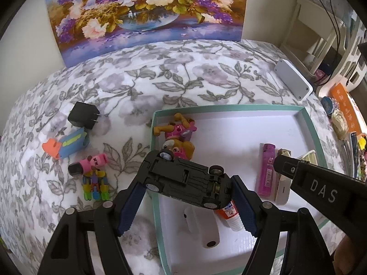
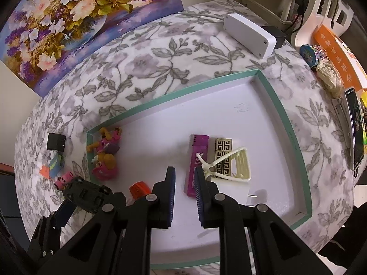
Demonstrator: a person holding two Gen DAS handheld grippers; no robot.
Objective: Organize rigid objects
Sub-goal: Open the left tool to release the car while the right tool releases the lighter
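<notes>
You've got a black toy car, pink-and-tan pup figure, magenta lighter, teal-rimmed tray w/ white inside, grey-and-lilac floral cloth on the surface, black plug, blue-orange toy, purple-and-peach flower painting.

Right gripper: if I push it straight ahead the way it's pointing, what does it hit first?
Probably nothing at once: the open right gripper aims at bare tray floor. The purple lighter lies beside its right finger and might get brushed; depth is unclear.
</notes>
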